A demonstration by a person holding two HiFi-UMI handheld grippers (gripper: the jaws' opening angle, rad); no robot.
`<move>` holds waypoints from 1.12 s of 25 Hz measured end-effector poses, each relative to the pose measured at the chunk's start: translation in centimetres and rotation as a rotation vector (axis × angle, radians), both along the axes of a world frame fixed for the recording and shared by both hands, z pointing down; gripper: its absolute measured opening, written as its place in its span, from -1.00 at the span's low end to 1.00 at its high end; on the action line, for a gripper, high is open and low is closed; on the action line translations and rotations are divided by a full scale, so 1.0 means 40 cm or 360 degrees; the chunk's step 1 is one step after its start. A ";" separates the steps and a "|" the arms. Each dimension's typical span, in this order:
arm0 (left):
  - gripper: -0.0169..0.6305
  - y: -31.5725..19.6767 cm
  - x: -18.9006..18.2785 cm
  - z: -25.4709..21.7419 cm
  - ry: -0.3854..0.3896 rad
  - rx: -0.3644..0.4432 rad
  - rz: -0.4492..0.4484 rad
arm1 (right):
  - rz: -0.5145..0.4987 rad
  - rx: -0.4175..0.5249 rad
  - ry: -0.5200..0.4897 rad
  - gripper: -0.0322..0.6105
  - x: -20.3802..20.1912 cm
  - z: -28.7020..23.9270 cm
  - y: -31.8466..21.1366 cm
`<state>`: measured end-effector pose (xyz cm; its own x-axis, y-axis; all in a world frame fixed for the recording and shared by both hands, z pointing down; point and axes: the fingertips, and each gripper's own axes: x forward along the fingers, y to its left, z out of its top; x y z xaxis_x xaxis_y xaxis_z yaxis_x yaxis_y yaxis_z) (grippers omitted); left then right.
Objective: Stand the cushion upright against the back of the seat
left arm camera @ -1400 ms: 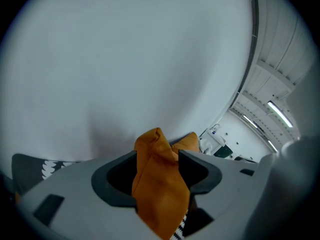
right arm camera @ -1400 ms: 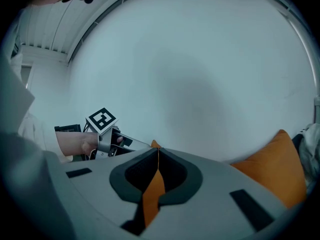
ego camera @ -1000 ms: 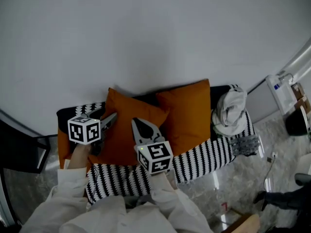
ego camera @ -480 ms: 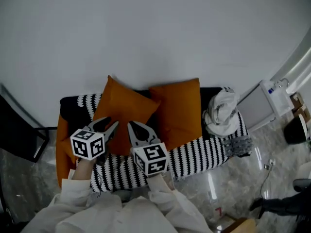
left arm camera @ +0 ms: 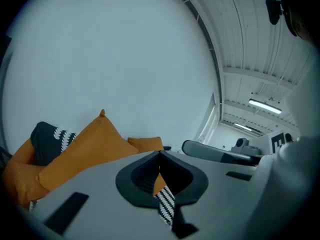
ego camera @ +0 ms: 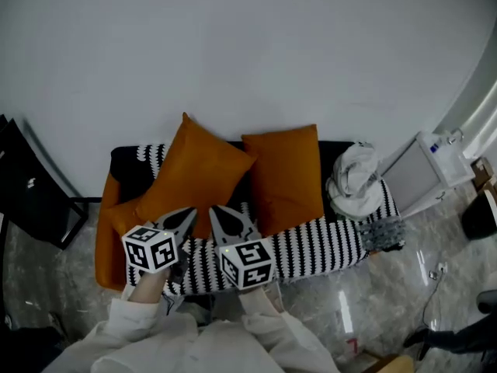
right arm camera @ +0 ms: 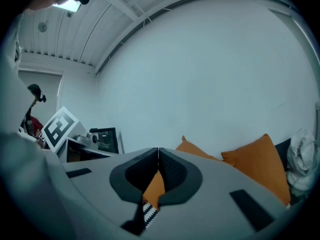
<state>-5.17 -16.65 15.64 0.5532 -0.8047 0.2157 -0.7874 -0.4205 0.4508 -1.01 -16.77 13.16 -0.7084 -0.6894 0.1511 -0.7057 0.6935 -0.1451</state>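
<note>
Hovering shut and empty off the front edge of the sofa (ego camera: 326, 243): left gripper (ego camera: 189, 212), just closed, and right gripper (ego camera: 216, 209). Soft, light cushion (ego camera: 198, 173), probably best pinched at a corner.

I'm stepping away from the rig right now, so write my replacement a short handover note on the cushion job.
Left gripper: shut, empty; its jaws have just been closing on nothing.
Right gripper: shut, empty.
Both hang in front of the seat, clear of the cushions.
Left orange cushion leans on the seat back, tilted on a corner; right orange cushion stands straight beside it.
Done: both cushions are up against the back.
To do: perhaps square up the tilted one.
</note>
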 end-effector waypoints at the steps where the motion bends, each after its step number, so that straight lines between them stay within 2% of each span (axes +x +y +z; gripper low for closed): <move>1: -0.92 0.024 0.016 -0.004 0.0019 0.0017 0.0017 | -0.0005 0.0002 -0.0004 -0.86 0.005 0.004 0.019; 9: -0.92 0.156 0.044 -0.004 -0.0008 0.0031 -0.0011 | 0.0013 -0.0074 -0.0045 -0.86 0.034 0.033 0.133; 12: -0.92 0.173 0.049 -0.002 0.0000 0.0019 0.0005 | 0.0045 -0.0100 -0.0046 -0.86 0.050 0.045 0.146; 20: -0.92 0.202 0.028 -0.006 -0.0092 -0.0024 0.0041 | 0.0112 -0.0114 -0.0086 -0.86 0.057 0.031 0.157; 28: -0.92 0.237 0.021 -0.012 -0.0146 0.0048 0.0072 | 0.0125 -0.0082 -0.0020 -0.86 0.029 0.027 0.196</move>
<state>-4.32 -7.18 15.16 0.5683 -0.7861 0.2432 -0.8046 -0.4689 0.3644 0.16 -8.93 14.22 -0.6543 -0.7347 0.1793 -0.7558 0.6272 -0.1880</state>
